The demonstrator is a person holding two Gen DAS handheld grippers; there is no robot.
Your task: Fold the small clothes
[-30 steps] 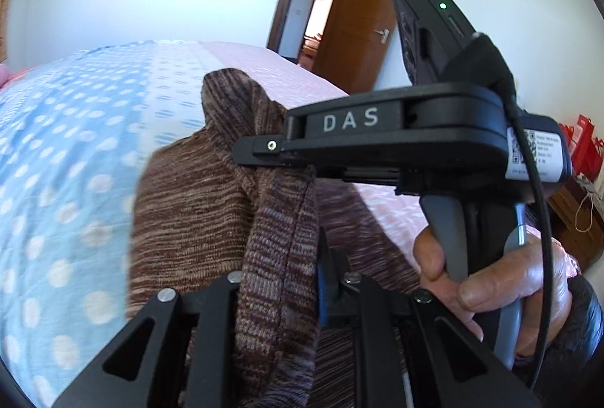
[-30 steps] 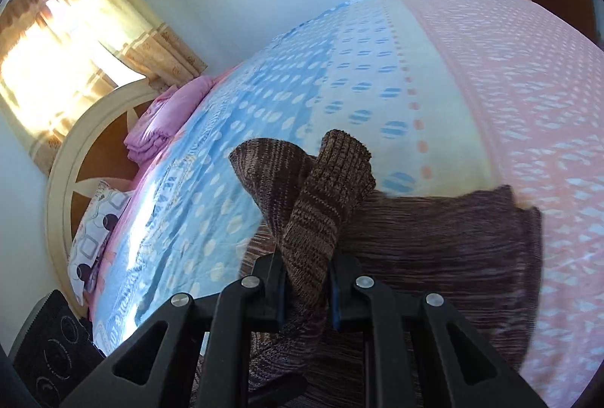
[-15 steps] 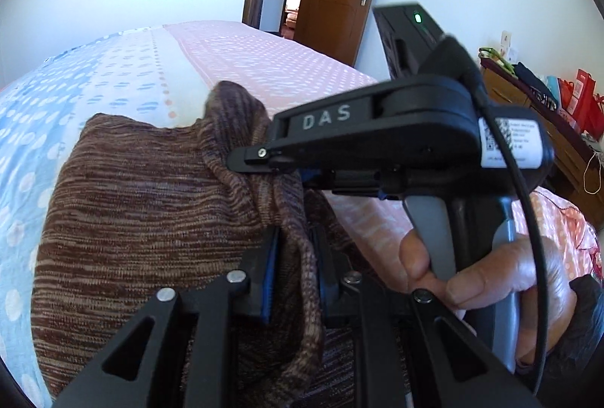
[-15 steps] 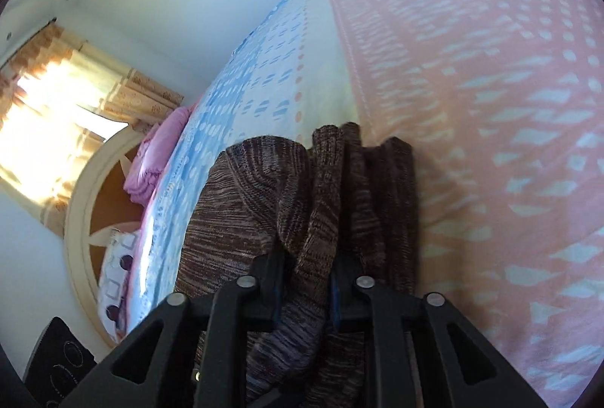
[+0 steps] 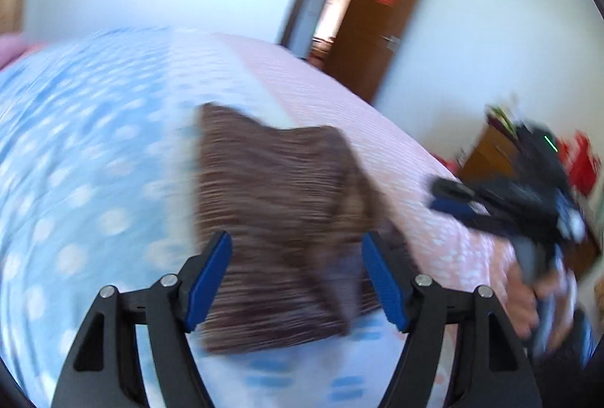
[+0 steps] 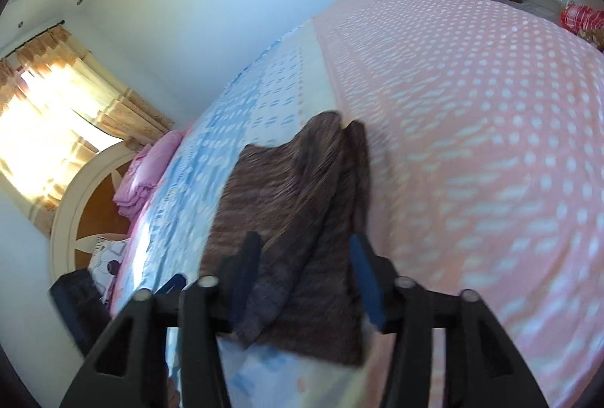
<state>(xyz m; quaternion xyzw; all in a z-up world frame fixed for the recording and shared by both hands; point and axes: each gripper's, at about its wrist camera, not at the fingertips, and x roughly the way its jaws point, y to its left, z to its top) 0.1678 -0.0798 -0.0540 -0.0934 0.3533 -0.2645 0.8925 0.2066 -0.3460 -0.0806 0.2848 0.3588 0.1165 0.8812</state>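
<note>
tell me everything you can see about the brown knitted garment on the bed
The brown garment is a knit with fine streaks of lighter thread, soft and thick looking. It lies folded into a rough rectangle on the bed cover, across the line where the blue dotted part meets the pink part. One side carries a bunched fold and the far edge has two raised corners. The left gripper and right gripper are opening, their blue pads clear of the cloth.
</note>
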